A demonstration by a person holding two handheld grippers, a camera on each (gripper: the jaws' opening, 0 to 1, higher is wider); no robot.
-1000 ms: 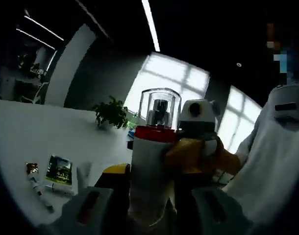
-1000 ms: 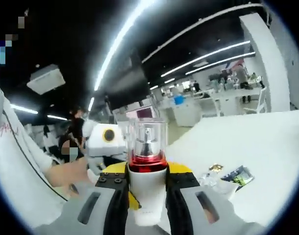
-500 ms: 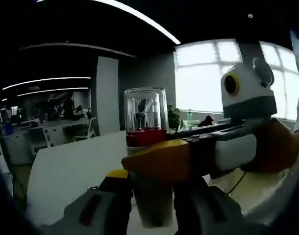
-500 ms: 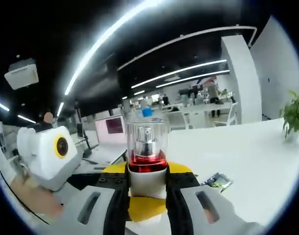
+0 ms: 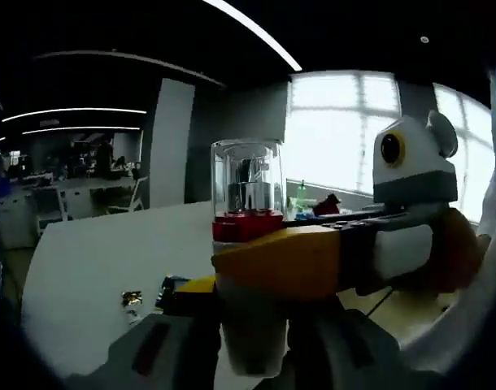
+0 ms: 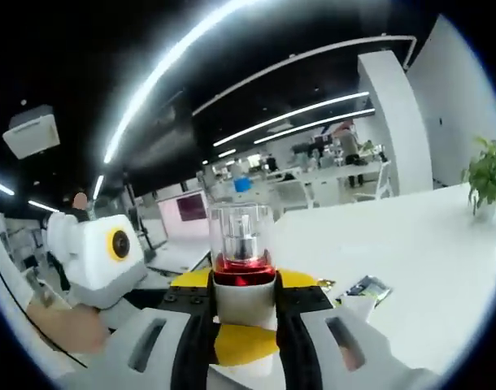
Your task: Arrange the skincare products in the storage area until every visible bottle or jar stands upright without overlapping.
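**A:** Where's the product, and how does it sit?

**B:** The white pump bottle with a red collar and clear domed cap (image 5: 246,244) is up off the table, pinched at its lower body by both claws at once. In the left gripper view the left claw (image 5: 250,357) clamps it from below, while the right claw (image 5: 268,264), yellow-tipped, reaches across from the right and closes on the same body. In the right gripper view the same bottle (image 6: 244,284) rises straight up between the right claw (image 6: 246,345) jaws.

**A:** Long axis?

**B:** Along each claw's own jaws, cap away from the camera, so roughly upright relative to both. Neither is nearer; both touch it. My guess is one should let go before it's set down.

**A:** And below?

**B:** A white table (image 6: 427,260) lies beyond, carrying a small green-printed sachet (image 6: 367,287) and a crumpled gold foil wrapper (image 5: 132,298). A potted green plant (image 6: 485,175) stands at the far edge; open-plan office behind.
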